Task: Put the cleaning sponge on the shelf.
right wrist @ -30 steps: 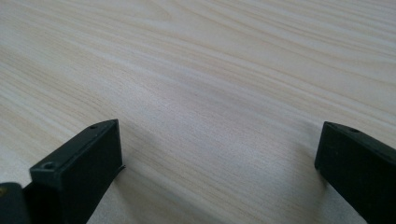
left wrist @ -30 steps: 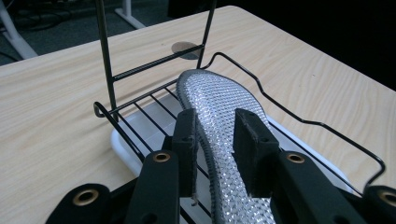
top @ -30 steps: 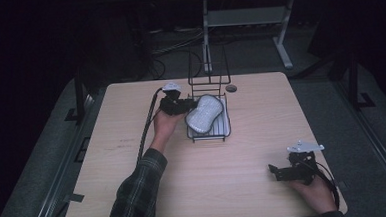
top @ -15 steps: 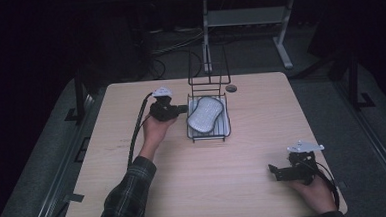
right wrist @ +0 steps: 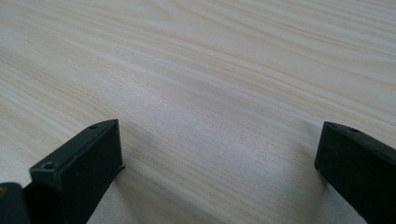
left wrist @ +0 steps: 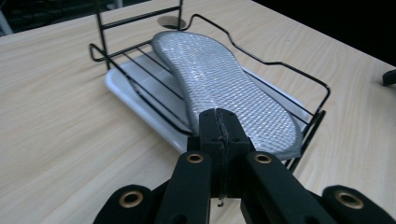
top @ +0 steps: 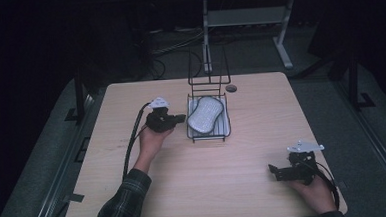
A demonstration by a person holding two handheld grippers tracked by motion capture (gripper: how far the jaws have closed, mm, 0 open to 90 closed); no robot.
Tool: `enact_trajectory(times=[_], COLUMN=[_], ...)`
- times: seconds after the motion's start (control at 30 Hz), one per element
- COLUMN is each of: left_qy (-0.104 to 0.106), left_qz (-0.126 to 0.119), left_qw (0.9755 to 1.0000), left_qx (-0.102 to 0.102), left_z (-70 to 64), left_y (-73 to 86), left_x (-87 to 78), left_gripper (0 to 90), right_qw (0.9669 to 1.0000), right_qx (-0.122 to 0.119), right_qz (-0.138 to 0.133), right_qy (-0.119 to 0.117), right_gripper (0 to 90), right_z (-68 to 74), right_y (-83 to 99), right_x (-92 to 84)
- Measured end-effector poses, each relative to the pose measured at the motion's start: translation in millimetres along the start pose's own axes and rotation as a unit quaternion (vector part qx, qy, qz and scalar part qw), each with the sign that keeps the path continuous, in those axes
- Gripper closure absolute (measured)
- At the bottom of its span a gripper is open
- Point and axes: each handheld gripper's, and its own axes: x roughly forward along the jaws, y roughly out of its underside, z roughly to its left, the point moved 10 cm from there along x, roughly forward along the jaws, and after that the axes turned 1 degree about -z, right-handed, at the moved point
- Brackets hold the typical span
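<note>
A silver-grey woven pad shaped like a shoe insole [top: 205, 113] lies slanted in a black wire rack [top: 227, 117] on a white tray [left wrist: 131, 89]. One end of the pad [left wrist: 224, 79] rests up on the rack's rim. My left gripper [top: 181, 119] hovers just left of the rack, pointing at it, its jaws pressed together with nothing between them. In the left gripper view the shut left gripper [left wrist: 219, 122] sits in front of the pad's near end, apart from it. My right gripper [top: 273, 170] rests open near the table's front right, and the right gripper [right wrist: 219, 149] has bare wood between its jaws.
The rack's tall wire back [top: 208, 70] rises at its far side. A round cable hole [top: 231, 88] sits in the light wood table [top: 195, 188] behind the rack. The left gripper's cable [top: 132, 141] trails along the forearm. A white stand [top: 207, 32] is on the floor beyond the table.
My left hand has drawn back to the left, away from the rack, and the pad stays in the rack. The right hand has kept still.
</note>
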Motion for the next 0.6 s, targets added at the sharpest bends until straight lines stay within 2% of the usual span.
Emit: enact_trajectory(times=[0.13, 0.4, 0.6], left_qy=[0.008, 0.018, 0.024], left_qz=[0.01, 0.019, 0.035], left_qw=[0.9999, 0.9995, 0.9989], left_qx=[0.011, 0.016, 0.023], left_z=[-7.9, -18.6, -25.1], left_y=[0.2, 1.0, 5.6], left_x=[8.2, 22.3, 32.1], left_gripper=[90.0, 90.0, 90.0], right_qw=[1.0, 1.0, 1.0], right_qx=[0.0, 0.0, 0.0], right_qz=[0.0, 0.0, 0.0], right_qy=[0.0, 0.0, 0.0], right_gripper=[0.0, 0.1, 0.1], right_z=[0.0, 0.0, 0.0], right_y=[0.0, 0.0, 0.0], right_x=[0.0, 0.0, 0.0])
